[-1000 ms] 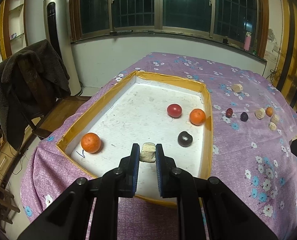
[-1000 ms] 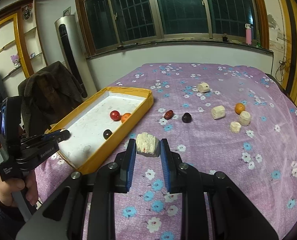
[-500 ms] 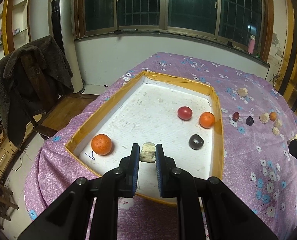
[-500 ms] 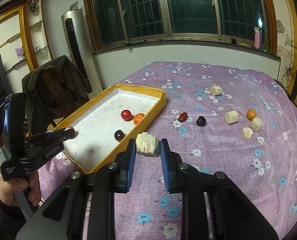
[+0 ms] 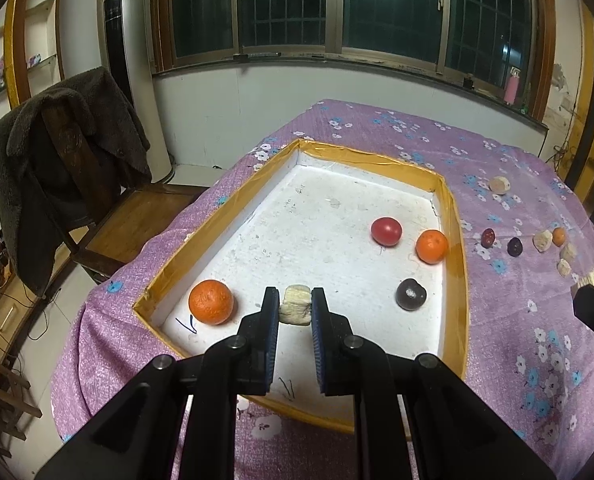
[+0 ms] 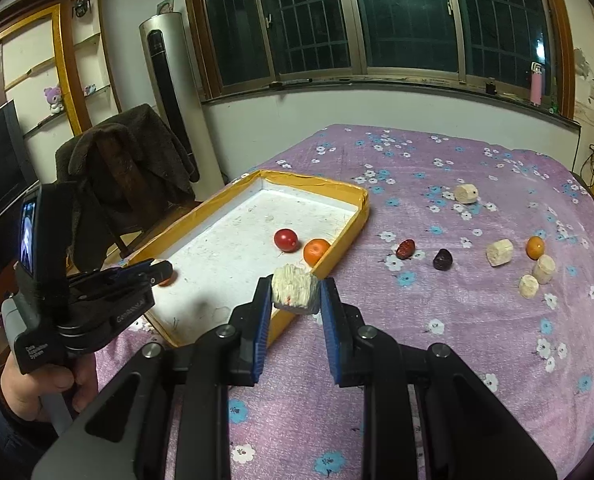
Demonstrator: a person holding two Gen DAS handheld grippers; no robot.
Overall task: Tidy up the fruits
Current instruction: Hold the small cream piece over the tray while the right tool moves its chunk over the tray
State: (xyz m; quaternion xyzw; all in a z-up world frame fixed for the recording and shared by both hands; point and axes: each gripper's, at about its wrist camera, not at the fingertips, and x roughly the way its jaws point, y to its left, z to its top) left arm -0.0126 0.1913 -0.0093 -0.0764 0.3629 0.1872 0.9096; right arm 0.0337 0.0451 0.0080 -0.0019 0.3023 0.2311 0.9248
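My left gripper (image 5: 294,300) is shut on a small cream chunk (image 5: 295,314) over the near part of the yellow-rimmed tray (image 5: 455,240). On the tray's white floor lie a big orange (image 5: 211,302), a red tomato (image 5: 385,231), a second orange (image 5: 431,246) and a dark plum (image 5: 411,294). My right gripper (image 6: 295,292) is shut on a larger cream chunk (image 6: 295,286), which hangs at the tray's right rim (image 6: 339,246). In the right wrist view the left gripper (image 6: 153,274) reaches over the tray's near left corner; its chunk is hidden there.
On the purple flowered cloth right of the tray lie a red date (image 6: 405,249), a dark fruit (image 6: 443,259), a small orange (image 6: 535,247) and several cream pieces (image 6: 499,252). A person's hand (image 6: 37,388) holds the left gripper. A chair with a dark coat (image 5: 57,152) stands left of the table.
My right gripper has carried its cream chunk leftward, from over the cloth to the tray's right rim. The left gripper has drifted slightly left over the tray, still holding its piece.
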